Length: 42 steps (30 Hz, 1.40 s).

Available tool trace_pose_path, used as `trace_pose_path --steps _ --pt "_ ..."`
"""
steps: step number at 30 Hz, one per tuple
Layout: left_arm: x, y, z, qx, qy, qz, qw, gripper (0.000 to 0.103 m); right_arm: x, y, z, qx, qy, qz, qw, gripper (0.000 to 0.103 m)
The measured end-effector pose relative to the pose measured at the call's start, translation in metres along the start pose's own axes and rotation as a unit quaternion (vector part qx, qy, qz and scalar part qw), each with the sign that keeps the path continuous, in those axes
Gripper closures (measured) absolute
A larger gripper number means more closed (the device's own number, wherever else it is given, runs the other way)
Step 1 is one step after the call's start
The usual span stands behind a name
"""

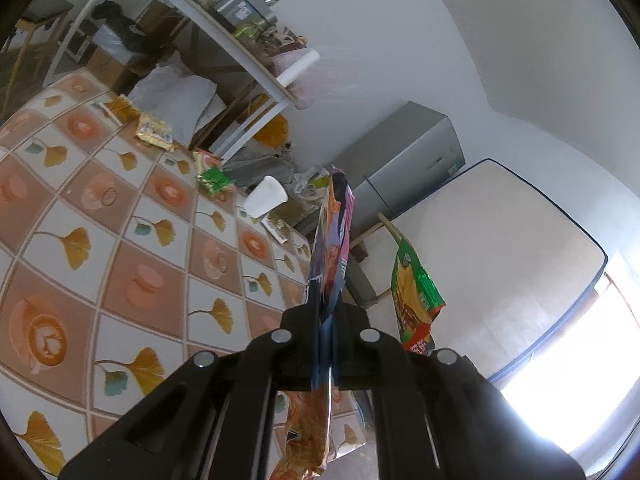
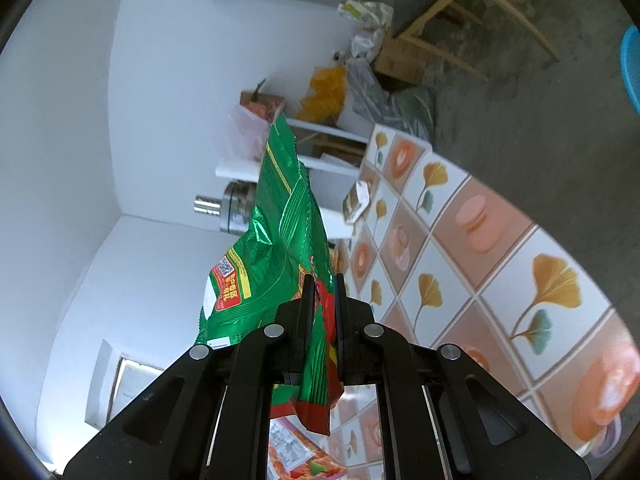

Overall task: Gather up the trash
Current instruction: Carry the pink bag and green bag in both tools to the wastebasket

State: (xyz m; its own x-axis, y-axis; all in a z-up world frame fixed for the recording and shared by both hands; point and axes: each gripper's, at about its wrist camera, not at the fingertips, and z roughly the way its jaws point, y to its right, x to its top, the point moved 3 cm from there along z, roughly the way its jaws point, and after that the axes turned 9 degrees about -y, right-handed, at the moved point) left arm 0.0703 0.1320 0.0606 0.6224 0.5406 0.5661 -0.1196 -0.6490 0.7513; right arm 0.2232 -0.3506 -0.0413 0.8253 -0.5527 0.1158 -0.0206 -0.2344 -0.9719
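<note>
My left gripper (image 1: 329,300) is shut on a purple and orange snack wrapper (image 1: 334,232), which stands up edge-on between the pads above the patterned tablecloth (image 1: 120,240). To its right hangs a green and red snack bag (image 1: 414,300). In the right wrist view that same green snack bag (image 2: 280,232) is pinched between the pads of my right gripper (image 2: 323,292), which is shut on it. More trash lies on the table: a white paper cup (image 1: 266,197) on its side, a green packet (image 1: 214,178), a yellow packet (image 1: 154,131) and a brown packet (image 1: 122,107).
A white shelf unit (image 1: 224,40) with boxes and a metal appliance stands behind the table. A grey fridge (image 1: 404,168) and a pile of bags (image 1: 264,164) sit against the wall. A wooden chair (image 2: 440,4) and a blue basin (image 2: 632,72) are on the floor. Another wrapper (image 2: 304,460) lies below my right gripper.
</note>
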Motion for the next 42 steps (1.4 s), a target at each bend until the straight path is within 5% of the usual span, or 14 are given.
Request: trace_pose_path --steps 25,29,34,38,42 --pt "0.003 0.064 0.033 -0.033 -0.014 0.039 0.9986 0.099 0.009 0.027 -0.122 0.013 0.114 0.026 0.993 0.096" --pt "0.004 0.081 0.050 -0.048 -0.032 0.054 0.9968 0.099 0.001 0.025 -0.167 0.008 0.160 0.026 0.987 0.096" --pt "0.000 0.116 0.092 -0.089 -0.074 0.077 0.9903 0.099 -0.018 0.033 -0.259 -0.031 0.253 0.031 0.966 0.096" --pt "-0.013 0.153 0.141 -0.114 -0.127 0.099 0.9803 0.099 -0.043 0.062 -0.332 -0.067 0.336 0.060 0.938 0.096" --pt "-0.029 0.182 0.188 -0.119 -0.170 0.115 0.9713 0.099 -0.060 0.109 -0.365 -0.093 0.371 0.110 0.917 0.096"
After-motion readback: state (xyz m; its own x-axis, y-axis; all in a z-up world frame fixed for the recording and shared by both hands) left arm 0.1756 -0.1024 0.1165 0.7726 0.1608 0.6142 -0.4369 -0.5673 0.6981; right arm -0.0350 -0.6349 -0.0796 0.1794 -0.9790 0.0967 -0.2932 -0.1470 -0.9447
